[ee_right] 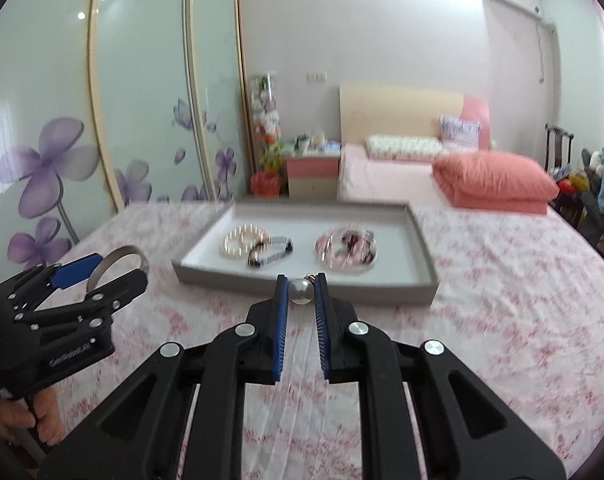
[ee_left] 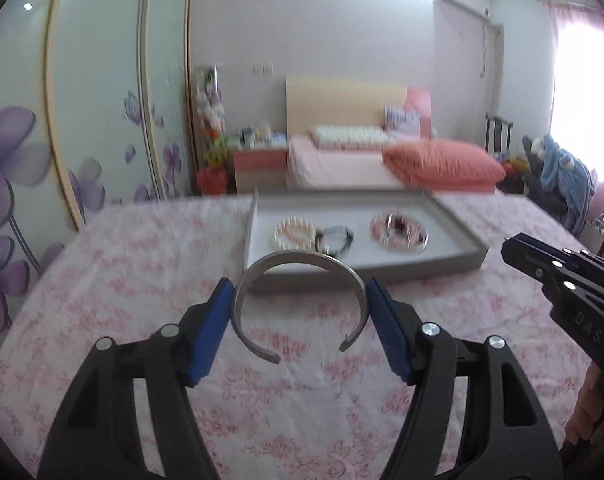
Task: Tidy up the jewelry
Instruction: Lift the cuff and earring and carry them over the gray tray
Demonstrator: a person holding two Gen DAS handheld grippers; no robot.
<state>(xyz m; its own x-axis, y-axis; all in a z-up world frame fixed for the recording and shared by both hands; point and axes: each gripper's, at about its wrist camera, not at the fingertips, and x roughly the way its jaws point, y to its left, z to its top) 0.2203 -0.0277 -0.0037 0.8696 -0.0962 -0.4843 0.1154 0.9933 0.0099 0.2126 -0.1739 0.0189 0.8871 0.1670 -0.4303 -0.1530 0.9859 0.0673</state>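
Left tongs (ee_left: 300, 304) spread wide, blue pads pressing on the two outer sides of an open silver cuff bangle (ee_left: 300, 300); the bangle's gap faces back toward the camera, closed curve pointing ahead, so the springy ends are out of the grip and the solid arc leads toward the tray. Held clear above the bedspread (ee_left: 142, 280), just short of the tray's near wall. Right tongs (ee_right: 302, 294) nearly pressed together, pinching a small round silver ball (ee_right: 301, 291) at the very tips; a tiny loop or clasp shows on its far side, perhaps a pendant or earring, too small to tell. A tip grip suits so small a piece, likely so it can be let go cleanly. Both pieces are up off the cloth and aimed at the shallow grey tray (ee_right: 417, 236), which lies open on the floral spread ahead. In the tray: a coil of pearl beads (ee_right: 240, 242) at left, touching a dark-and-pale beaded bracelet (ee_right: 272, 256); apart at right, a pile of pink beads with thin silver bangles (ee_right: 345, 252). Grouping looks to be by kind, so I judge the cuff belongs with the right-hand metal pile. Bare floor remains along the tray's front. Risk: the ball rolling once dropped.
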